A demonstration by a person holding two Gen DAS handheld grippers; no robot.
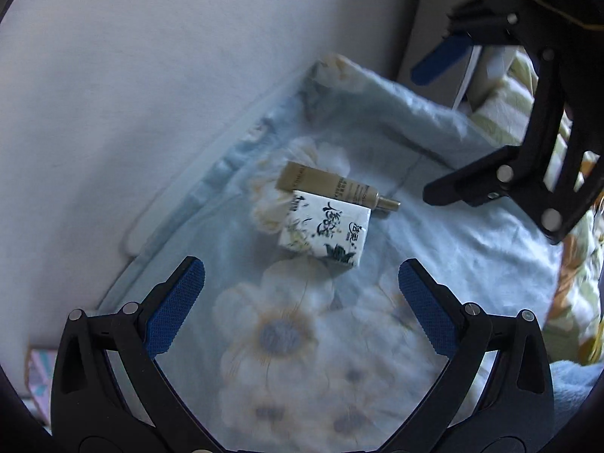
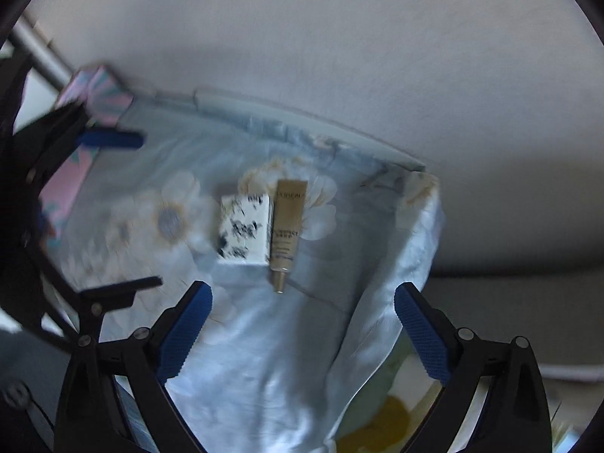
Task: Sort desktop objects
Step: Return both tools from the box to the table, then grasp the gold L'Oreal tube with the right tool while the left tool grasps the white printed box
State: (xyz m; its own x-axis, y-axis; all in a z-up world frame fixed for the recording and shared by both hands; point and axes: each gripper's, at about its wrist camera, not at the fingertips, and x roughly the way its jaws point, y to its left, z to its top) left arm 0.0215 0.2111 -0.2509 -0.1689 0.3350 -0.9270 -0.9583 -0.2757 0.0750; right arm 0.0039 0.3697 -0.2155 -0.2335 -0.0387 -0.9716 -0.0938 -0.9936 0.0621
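Hovering, left gripper point(image 1: 302, 287) spread, empty; right gripper point(image 2: 302, 309) spread, empty. Beyond both: tissue pack point(image 1: 324, 228) and gold tube point(image 1: 339, 188) touching side by side on floral bedsheet point(image 1: 287, 339) near wall. Sorting seemingly unstarted; both items left.

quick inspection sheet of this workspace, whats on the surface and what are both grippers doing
Surface: pale blue floral cloth, wrinkled, draped over the far edge.
Job's things: white tissue pack lies flat with the gold tube side by side against it, cap end pointing toward the right gripper.
Clutter: pink patterned box at the cloth's edge; striped yellow-green fabric beyond it.
Grippers: left gripper open, empty, above the cloth; right gripper open, empty, short of the tube.
Cables: nothing seen.
Surroundings: plain pale wall directly behind the cloth.
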